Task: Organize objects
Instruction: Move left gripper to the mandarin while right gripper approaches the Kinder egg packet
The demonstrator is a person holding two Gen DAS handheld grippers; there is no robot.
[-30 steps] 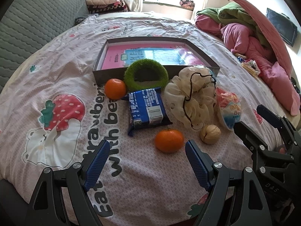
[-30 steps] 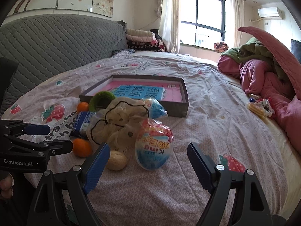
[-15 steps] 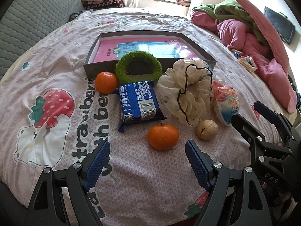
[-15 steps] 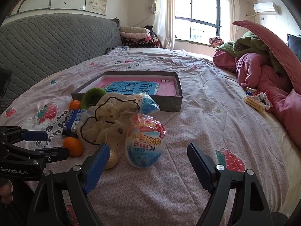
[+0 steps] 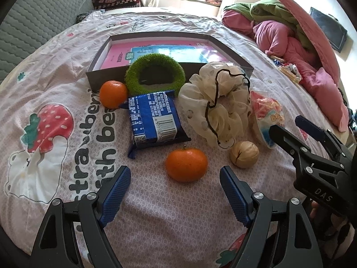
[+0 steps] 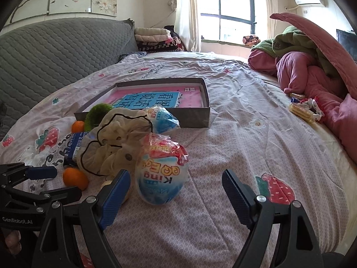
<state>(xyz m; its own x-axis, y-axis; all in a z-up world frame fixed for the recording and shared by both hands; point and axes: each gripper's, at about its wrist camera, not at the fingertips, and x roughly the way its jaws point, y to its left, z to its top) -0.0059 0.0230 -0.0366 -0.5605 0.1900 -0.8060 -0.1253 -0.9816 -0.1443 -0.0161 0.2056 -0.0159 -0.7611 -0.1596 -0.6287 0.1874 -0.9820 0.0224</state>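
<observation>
Presently, on the bed:
Left gripper: jaws spread wide, nothing between them, poised low over the bedspread.
Right gripper: likewise wide open and empty, just beside the left.
Near tangerine: lay just ahead of the left gripper's fingers, apart from them.
Walnut: lay just beside that tangerine, touching the scrunchie's edge.
Egg-shaped snack pack: stood before the right gripper, close to its left finger.
Blue biscuit packet: flat, mid-cluster.
Cream scrunchie: heaped between packet and egg pack.
Far tangerine: against the green ring.
Grey box: behind everything, open, only printed card inside.
Hazard: round fruit on soft bedding would likely roll if nudged off-centre; the grippers, so close together, might collide.
</observation>
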